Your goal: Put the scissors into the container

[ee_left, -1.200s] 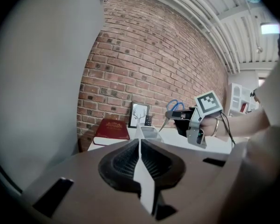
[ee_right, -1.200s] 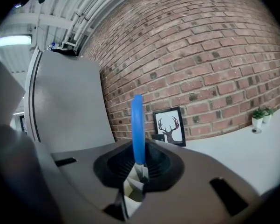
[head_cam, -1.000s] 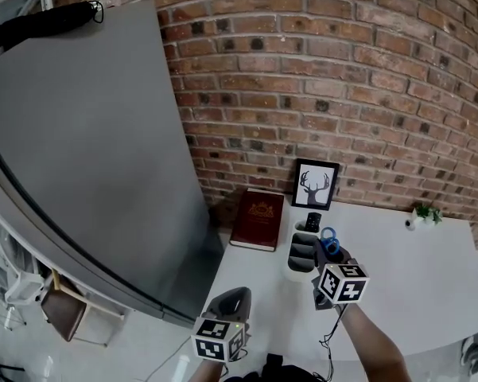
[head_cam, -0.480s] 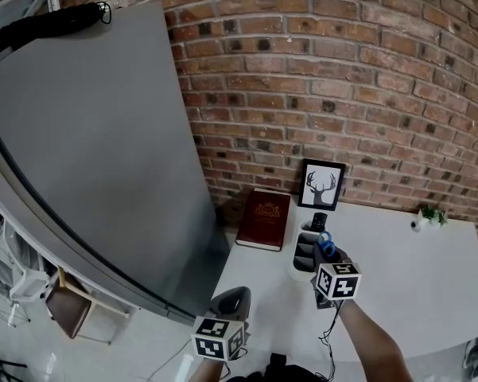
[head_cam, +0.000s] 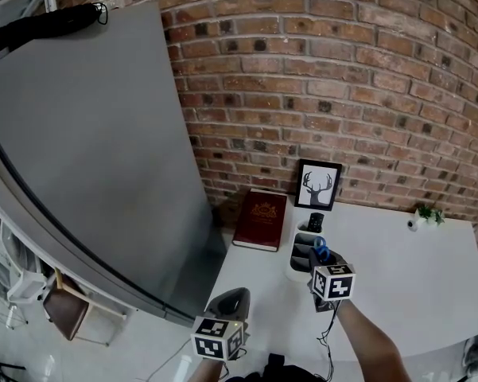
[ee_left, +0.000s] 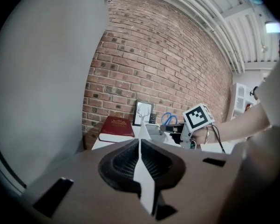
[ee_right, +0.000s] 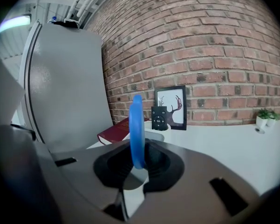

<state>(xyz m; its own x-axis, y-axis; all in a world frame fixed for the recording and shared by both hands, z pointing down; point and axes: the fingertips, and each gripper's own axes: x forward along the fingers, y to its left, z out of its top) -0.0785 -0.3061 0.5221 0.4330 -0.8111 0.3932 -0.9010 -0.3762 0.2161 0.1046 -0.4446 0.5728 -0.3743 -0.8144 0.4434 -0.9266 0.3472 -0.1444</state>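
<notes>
My right gripper (head_cam: 320, 261) is shut on the blue-handled scissors (head_cam: 320, 250), which stand upright over the white desk container (head_cam: 300, 255) on the white table (head_cam: 406, 285). In the right gripper view the blue handle loop (ee_right: 137, 129) rises edge-on from between the jaws of the right gripper (ee_right: 136, 164); the blades are hidden. Just beyond it, the container's rim (ee_right: 154, 135) holds a black remote (ee_right: 159, 117). My left gripper (head_cam: 229, 301) is shut and empty, low at the table's near left edge. From the left gripper (ee_left: 140, 146) view, the scissors (ee_left: 168, 118) show above the container (ee_left: 154, 130).
A dark red book (head_cam: 259, 218) lies left of the container. A framed deer picture (head_cam: 316, 185) leans on the brick wall behind it. A small potted plant (head_cam: 423, 212) sits at the table's far right. A tall grey panel (head_cam: 87, 157) stands to the left.
My right gripper has shifted slightly left and closer over the container, with the scissors still in it. The left gripper has stayed put.
</notes>
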